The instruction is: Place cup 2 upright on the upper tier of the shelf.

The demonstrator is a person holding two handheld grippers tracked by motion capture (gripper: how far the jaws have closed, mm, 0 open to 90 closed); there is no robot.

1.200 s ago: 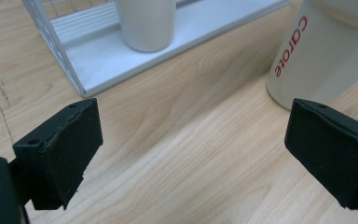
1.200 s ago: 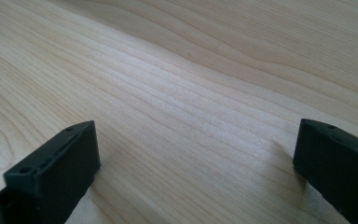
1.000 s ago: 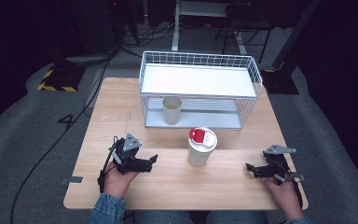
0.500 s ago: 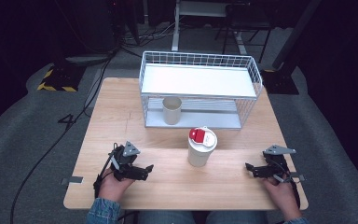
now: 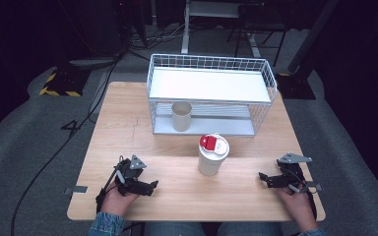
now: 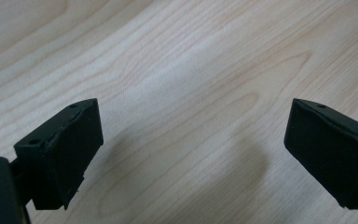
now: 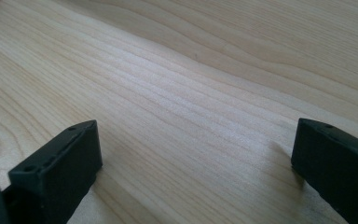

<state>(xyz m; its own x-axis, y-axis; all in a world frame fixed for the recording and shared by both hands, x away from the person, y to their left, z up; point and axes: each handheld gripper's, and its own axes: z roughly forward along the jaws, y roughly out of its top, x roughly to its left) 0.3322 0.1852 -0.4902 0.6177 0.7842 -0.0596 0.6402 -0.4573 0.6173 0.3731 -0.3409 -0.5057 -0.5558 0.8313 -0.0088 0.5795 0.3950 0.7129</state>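
A white cup with a red lid (image 5: 213, 155) stands upright near the middle of the wooden table (image 5: 123, 123). A beige open cup (image 5: 181, 116) stands on the lower shelf of a white wire rack (image 5: 211, 84) at the back. My left gripper (image 5: 152, 187) (image 6: 191, 154) lies low over the table at the front left, open, with bare wood between its jaws. My right gripper (image 5: 263, 178) (image 7: 191, 168) rests at the front right, open; its jaws have just been closing a little with nothing between them. Both point toward the lidded cup, well apart from it.
The rack's top shelf is a white board with a wire rim. Cables (image 5: 54, 152) run across the grey floor left of the table. A yellow-and-black striped base (image 5: 59, 86) and chair legs (image 5: 236, 29) stand beyond the table.
My left gripper has sunk toward the tabletop and drawn slightly nearer the front edge. The right gripper and both cups have stayed put.
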